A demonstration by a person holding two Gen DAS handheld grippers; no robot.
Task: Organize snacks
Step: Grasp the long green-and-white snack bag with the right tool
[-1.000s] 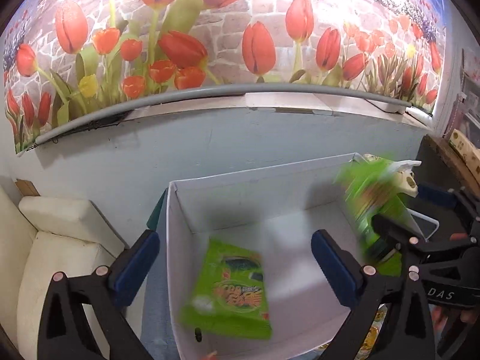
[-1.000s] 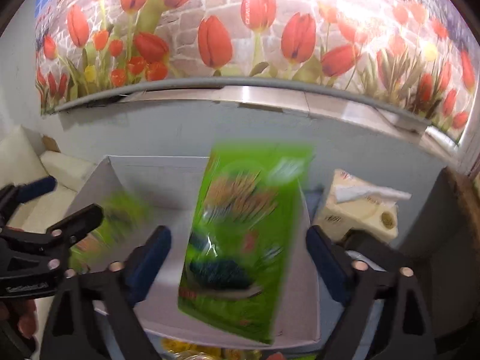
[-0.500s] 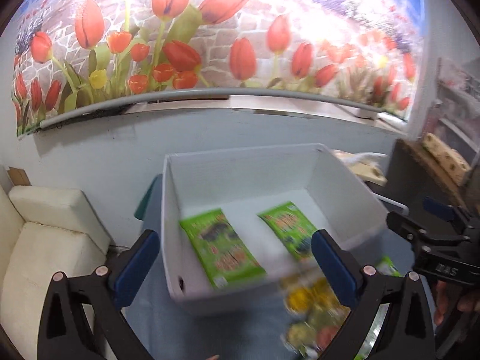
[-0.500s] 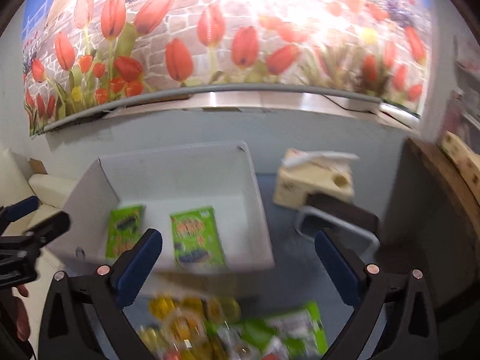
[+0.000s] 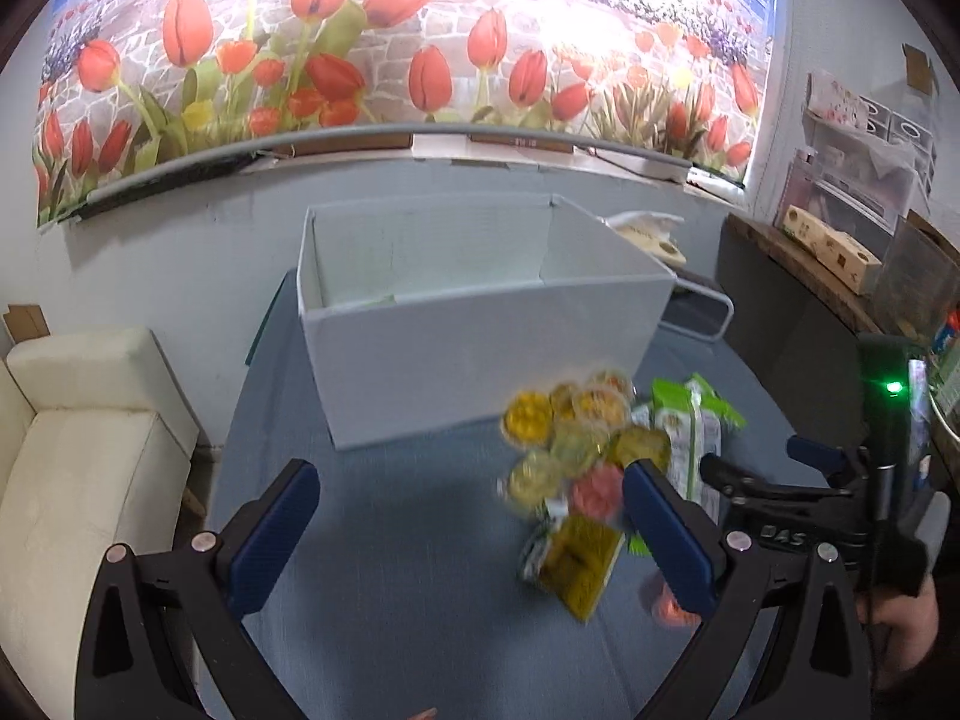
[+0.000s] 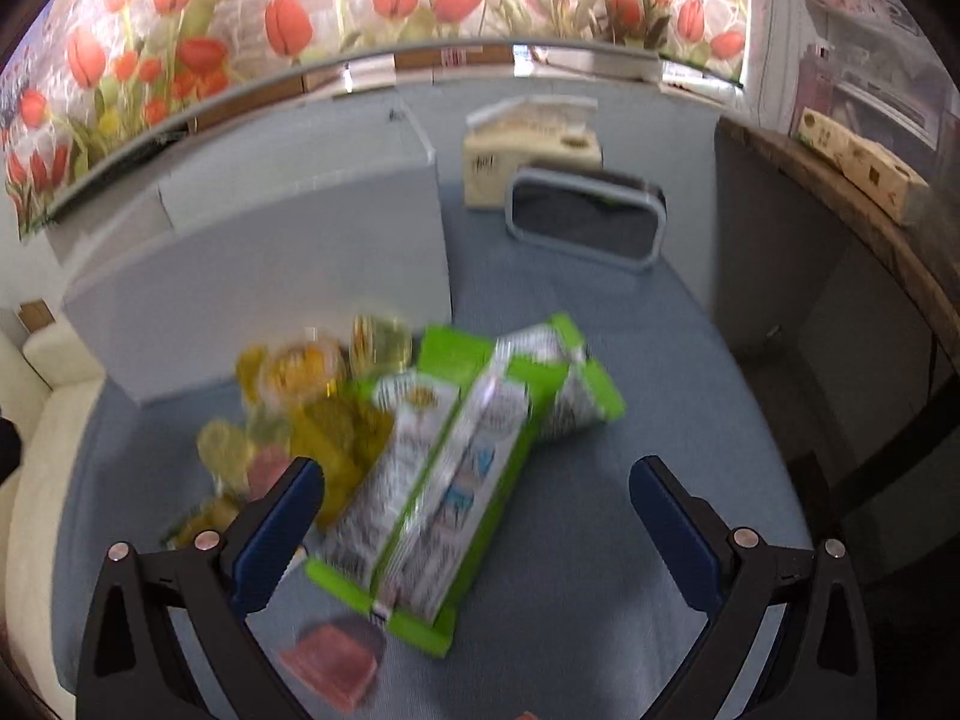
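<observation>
A blue cloth-covered table is standing before a tulip mural, beside a cream sofa. Snack packets are lying heaped in front of the white box. Left gripper and right gripper are hovering, fingers spread, empty.

Bright fisheye views, motion-blurred, glare up top

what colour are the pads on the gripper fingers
Dark blue pads on black arms, clearest in the right wrist view.
</observation>
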